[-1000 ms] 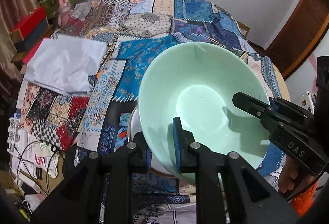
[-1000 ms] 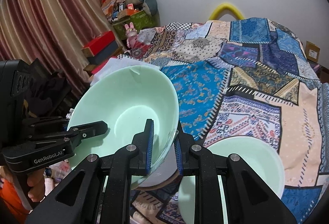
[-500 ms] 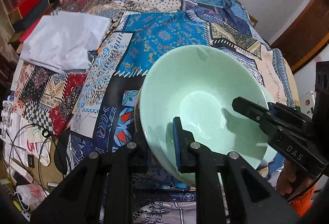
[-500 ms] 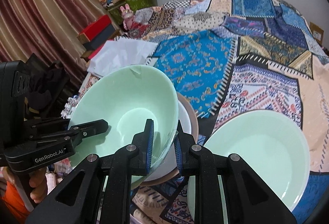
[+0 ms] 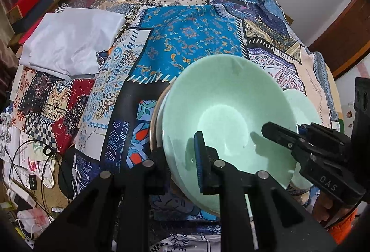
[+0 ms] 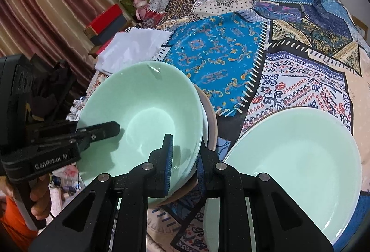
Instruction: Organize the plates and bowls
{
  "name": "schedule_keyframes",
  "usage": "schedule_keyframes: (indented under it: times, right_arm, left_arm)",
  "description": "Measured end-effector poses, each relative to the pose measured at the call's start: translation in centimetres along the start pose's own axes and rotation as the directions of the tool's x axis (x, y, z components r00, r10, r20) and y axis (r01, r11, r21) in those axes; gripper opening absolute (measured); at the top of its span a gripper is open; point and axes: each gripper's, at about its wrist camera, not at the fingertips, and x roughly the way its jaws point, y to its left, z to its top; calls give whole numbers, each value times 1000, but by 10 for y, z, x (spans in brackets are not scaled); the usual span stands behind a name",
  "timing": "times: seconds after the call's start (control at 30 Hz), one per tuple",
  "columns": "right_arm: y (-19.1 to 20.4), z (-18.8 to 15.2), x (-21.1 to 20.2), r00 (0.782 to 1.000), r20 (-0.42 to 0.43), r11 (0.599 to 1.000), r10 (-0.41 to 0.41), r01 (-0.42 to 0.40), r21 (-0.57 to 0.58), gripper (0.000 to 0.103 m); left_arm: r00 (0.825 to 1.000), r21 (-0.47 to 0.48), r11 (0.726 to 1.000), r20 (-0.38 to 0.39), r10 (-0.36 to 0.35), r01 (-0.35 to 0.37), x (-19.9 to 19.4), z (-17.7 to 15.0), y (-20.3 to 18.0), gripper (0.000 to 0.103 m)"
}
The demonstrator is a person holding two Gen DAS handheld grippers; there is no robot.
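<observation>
Green bowl (image 5: 227,110) fills the lower centre-right of the left wrist view. Its near rim sits between the left gripper (image 5: 182,154) pads, which are clamped narrow on the wall: one pad inside, the other behind it outside. Right gripper (image 6: 183,159) grips the opposite rim the same way, low centre in its own view, inner pad on the glazed inside. The bowl is tilted and empty, and sits over a white dish (image 6: 205,122) resting in a tan dish (image 6: 211,117); whether it touches them cannot be told. A second green bowl (image 6: 298,159), also empty, sits at lower right of the right wrist view on the patchwork cloth (image 6: 219,50). Folded white cloth (image 5: 69,41) lies upper left.
</observation>
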Motion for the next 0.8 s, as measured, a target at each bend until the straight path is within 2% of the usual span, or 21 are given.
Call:
schedule_keyframes:
  times: [0.3,0.4,0.8]
  right_arm:
    - [-2,0,-3,1000,3,1000,4,-4,-8,19]
    - [-4,0,-6,999,18,1000,-29,29,-7,19]
    - [-10,-5,-8,1000,12,1000,-21,21,-6,19]
  left_arm:
    - [1000,20,1000,-6,16,-16,1,4,-1,16]
    - [1000,9,1000,-10,5,-5,1,6,1,16]
    - [999,26,999,7,39,-39,-11,7,-5,16]
